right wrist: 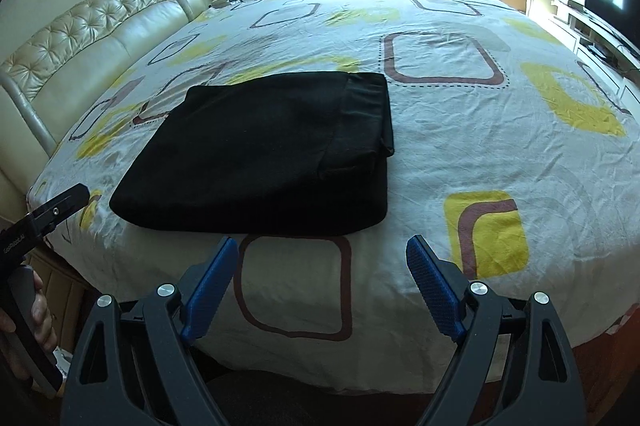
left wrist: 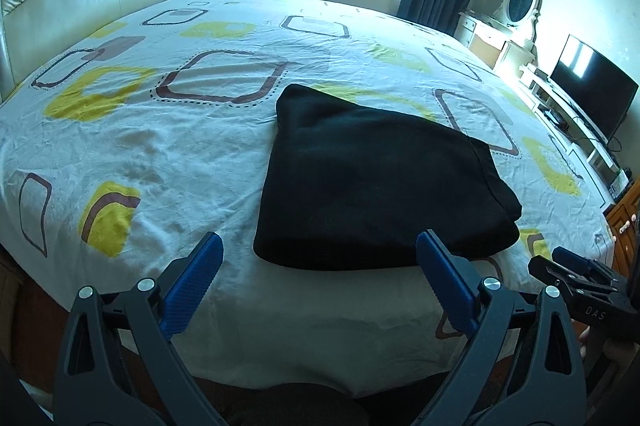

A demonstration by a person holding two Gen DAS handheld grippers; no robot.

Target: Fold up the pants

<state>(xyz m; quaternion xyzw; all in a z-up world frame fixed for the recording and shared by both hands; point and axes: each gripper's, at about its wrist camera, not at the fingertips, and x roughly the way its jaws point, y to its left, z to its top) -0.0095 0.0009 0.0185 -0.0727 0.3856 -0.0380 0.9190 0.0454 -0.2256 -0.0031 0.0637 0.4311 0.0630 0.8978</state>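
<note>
Lying folded on the patterned bedsheet point(left wrist: 160, 153), black pants point(left wrist: 372, 185) face both claws, left claw point(left wrist: 320, 246) and right claw point(right wrist: 322, 246), spread apart, empty.

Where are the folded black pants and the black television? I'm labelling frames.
Folded black pants point(right wrist: 256, 153), right wrist view, middle of top layer.
Black television point(left wrist: 592, 89), left wrist view, centre of screen.

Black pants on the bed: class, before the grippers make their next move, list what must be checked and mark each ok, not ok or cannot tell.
1. Black pants folded into a compact stack: ok.
2. Pants lie wholly on the patterned bedsheet: ok.
3. Left gripper open, nothing between its pads: ok.
4. Right gripper open, holding nothing: ok.
5. Stack edges aligned: not ok, the waistband layer sits skewed at one end.
6. Layers underneath smooth: cannot tell.
</note>
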